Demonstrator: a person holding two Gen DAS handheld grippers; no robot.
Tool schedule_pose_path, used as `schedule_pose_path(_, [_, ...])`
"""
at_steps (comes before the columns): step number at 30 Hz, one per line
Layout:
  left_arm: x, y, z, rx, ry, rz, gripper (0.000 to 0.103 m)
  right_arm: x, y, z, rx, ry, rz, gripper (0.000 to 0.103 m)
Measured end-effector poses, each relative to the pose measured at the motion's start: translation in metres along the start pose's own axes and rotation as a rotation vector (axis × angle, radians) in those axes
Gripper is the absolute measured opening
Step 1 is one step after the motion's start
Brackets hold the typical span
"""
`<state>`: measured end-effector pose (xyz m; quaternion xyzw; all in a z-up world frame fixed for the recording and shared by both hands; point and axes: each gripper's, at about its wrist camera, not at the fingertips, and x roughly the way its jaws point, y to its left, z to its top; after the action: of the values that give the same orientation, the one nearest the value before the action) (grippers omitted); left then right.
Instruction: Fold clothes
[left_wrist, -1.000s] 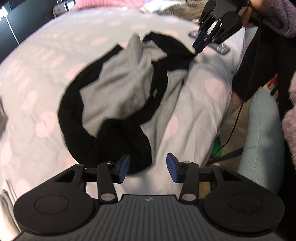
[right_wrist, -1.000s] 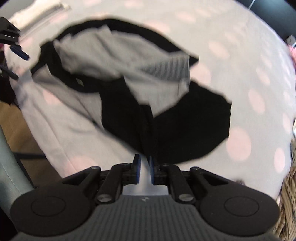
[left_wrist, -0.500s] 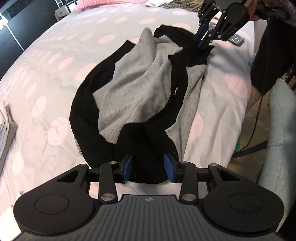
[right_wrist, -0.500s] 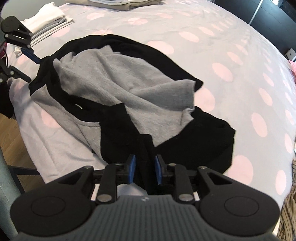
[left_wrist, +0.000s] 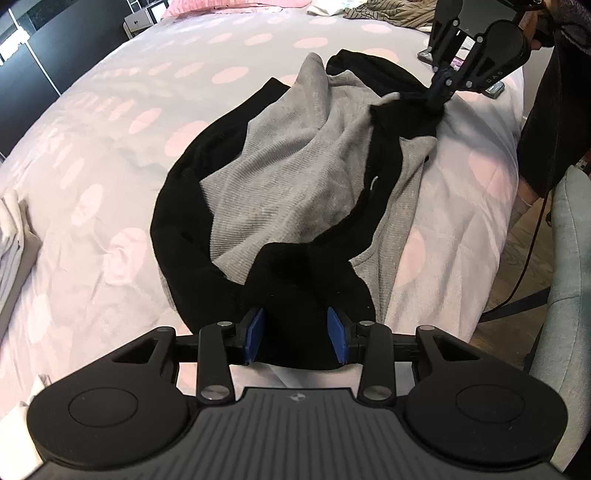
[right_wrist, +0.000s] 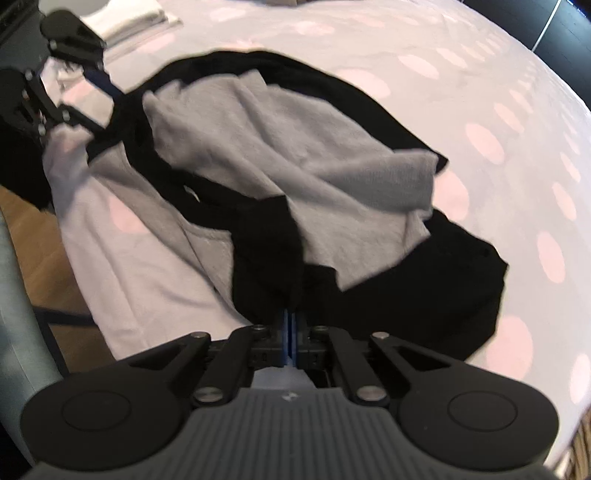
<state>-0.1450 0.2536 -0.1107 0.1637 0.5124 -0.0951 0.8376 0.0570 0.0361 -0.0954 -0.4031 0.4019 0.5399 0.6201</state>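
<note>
A crumpled grey and black top (left_wrist: 295, 166) lies on the bed (left_wrist: 92, 147) near its edge. My left gripper (left_wrist: 295, 336) stands at the near black hem, its blue pads apart on either side of a bulge of black cloth. In the right wrist view the left gripper (right_wrist: 107, 110) shows at the top left, fingers spread around the top's (right_wrist: 295, 147) far corner. My right gripper (right_wrist: 290, 321) is shut, with a fold of black cloth pinched between its pads. In the left wrist view the right gripper (left_wrist: 437, 92) pulls that black corner to a point.
The bed cover (right_wrist: 480, 92) is pale lilac with pink dots. Folded clothes (left_wrist: 9, 229) lie at the left, a dark remote (left_wrist: 495, 90) near the far corner. A pale blue chair (left_wrist: 569, 277) and wood floor (right_wrist: 33, 236) border the bed. A person's dark clothing (left_wrist: 546, 110) stands close.
The right gripper's jaws closed onto the black cloth. The left jaws narrowed a little around the hem. Both grippers came lower and closer to the top.
</note>
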Motion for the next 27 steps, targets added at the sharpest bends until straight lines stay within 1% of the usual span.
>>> schedule_pose_path(2, [0.003,-0.001,0.0,0.005,0.007,0.007,0.036,0.0,-0.001,-0.003,0.007,0.021,-0.025,0.002])
schedule_pose_path(4, [0.008,-0.002,0.001,0.007,0.019,0.012,0.036,-0.001,0.0,-0.004,0.012,0.019,-0.018,0.002])
schedule_pose_path(5, [0.012,-0.002,0.002,-0.007,0.031,0.01,0.03,-0.001,0.001,-0.005,0.007,0.017,-0.014,0.002])
schedule_pose_path(6, [0.016,-0.001,0.004,-0.037,0.045,0.002,0.015,-0.001,0.002,-0.005,0.004,0.02,-0.014,0.002])
schedule_pose_path(7, [0.019,0.0,0.005,-0.064,0.057,-0.006,0.007,-0.001,0.002,-0.005,0.0,0.023,-0.015,0.002])
schedule_pose_path(8, [0.02,0.001,0.006,-0.078,0.058,-0.005,0.003,0.0,0.003,-0.006,-0.003,0.025,-0.018,0.002])
schedule_pose_path(9, [0.018,0.003,0.007,-0.09,0.049,0.012,0.001,-0.002,0.002,-0.006,0.0,0.024,-0.031,0.002])
schedule_pose_path(10, [0.014,0.008,0.007,-0.124,0.035,0.023,0.0,-0.005,-0.001,-0.007,0.014,0.013,-0.039,0.002])
schedule_pose_path(12, [0.001,0.026,0.008,-0.243,-0.026,0.002,0.0,-0.014,-0.006,-0.009,0.046,-0.024,-0.058,0.002])
schedule_pose_path(14, [-0.016,0.043,0.008,-0.342,-0.11,0.008,0.0,-0.028,-0.01,-0.011,0.077,-0.087,-0.112,0.002])
schedule_pose_path(17, [-0.044,0.062,0.007,-0.459,-0.229,0.048,0.0,-0.054,-0.018,-0.013,0.133,-0.193,-0.195,0.002])
schedule_pose_path(19, [-0.057,0.074,0.003,-0.532,-0.291,0.05,0.0,-0.068,-0.028,-0.016,0.193,-0.249,-0.234,0.002])
schedule_pose_path(20, [-0.058,0.078,0.003,-0.554,-0.295,0.043,0.0,-0.074,-0.033,-0.017,0.225,-0.269,-0.247,0.002])
schedule_pose_path(22, [-0.046,0.077,0.006,-0.54,-0.249,0.051,0.0,-0.07,-0.038,-0.017,0.256,-0.252,-0.232,0.002])
schedule_pose_path(24, [-0.033,0.072,0.008,-0.506,-0.202,0.055,0.0,-0.056,-0.031,-0.014,0.228,-0.212,-0.223,0.002])
schedule_pose_path(27, [-0.016,0.063,0.008,-0.459,-0.147,0.051,0.001,-0.033,-0.018,-0.009,0.167,-0.157,-0.248,0.002])
